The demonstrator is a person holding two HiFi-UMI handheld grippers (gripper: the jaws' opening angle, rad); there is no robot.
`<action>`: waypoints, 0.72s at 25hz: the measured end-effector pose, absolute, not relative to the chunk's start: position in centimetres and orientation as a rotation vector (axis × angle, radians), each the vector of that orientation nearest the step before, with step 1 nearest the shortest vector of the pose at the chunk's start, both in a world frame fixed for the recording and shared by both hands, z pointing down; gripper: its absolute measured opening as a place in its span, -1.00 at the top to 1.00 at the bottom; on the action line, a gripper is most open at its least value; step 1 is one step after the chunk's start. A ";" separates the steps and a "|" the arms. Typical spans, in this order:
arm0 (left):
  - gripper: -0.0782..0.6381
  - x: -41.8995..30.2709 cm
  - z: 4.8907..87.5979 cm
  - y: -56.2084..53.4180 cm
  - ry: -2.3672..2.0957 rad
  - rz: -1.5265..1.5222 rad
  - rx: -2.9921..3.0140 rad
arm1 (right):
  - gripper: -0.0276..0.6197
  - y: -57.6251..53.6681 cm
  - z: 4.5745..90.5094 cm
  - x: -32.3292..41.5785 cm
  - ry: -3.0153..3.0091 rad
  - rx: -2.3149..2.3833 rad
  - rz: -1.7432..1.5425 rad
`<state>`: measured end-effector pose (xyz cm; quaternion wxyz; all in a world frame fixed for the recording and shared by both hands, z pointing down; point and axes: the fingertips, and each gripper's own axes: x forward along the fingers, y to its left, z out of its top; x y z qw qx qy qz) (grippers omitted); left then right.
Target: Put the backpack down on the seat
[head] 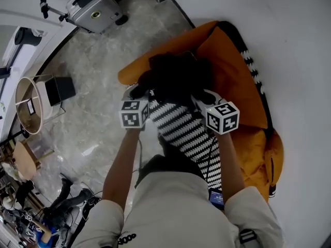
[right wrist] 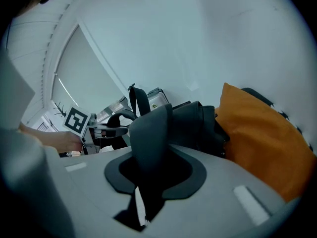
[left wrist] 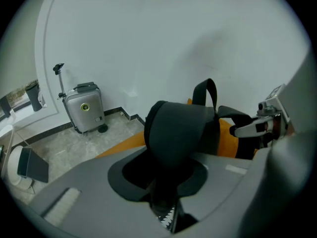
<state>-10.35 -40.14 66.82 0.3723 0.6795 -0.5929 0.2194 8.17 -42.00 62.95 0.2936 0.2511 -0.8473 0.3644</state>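
Left gripper view: the left tongs [left wrist: 166, 197] are closed on a padded black strap [left wrist: 178, 133], which rises out of the slot as a broad, folded band. In the right gripper view the right tongs [right wrist: 146, 192] have the second strap [right wrist: 148, 138] between the jaws, but a pale slit shows beside it. I judge those jaws to be a little apart and the hold slack.

The backpack [head: 176, 76] sits just past both tongs, low over the front hollow of the orange seat [head: 232, 81]. In the right gripper view its body lies against the orange cushion. I cannot tell whether its full weight is down.

It looks like soft, dark fabric that will sag and fold rather than stand, and it seems light enough to hang from two straps. The padded straps give a sure, non-slip hold. The top loop [left wrist: 205, 90] is the other good place, since it would keep the bag upright. The seat looks like a yielding beanbag, so I expect the bag could slump or slide down its front slope.

A black-and-white striped band [head: 186, 133] runs from the bag toward the person. I cannot tell what it belongs to, and it could snag the tongs.

Farther off, on the marble floor [head: 103, 66], stand a black box [head: 59, 89] and a round frame [head: 28, 105]. A grey suitcase [head: 95, 6] stands by the wall [head: 289, 35]. All are well apart from the seat, and nothing blocks it.
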 end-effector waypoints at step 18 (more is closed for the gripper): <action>0.50 -5.2 74.8 -37.9 -1.258 0.643 1.710 | 0.61 -40.6 68.7 6.9 -2.138 0.694 0.885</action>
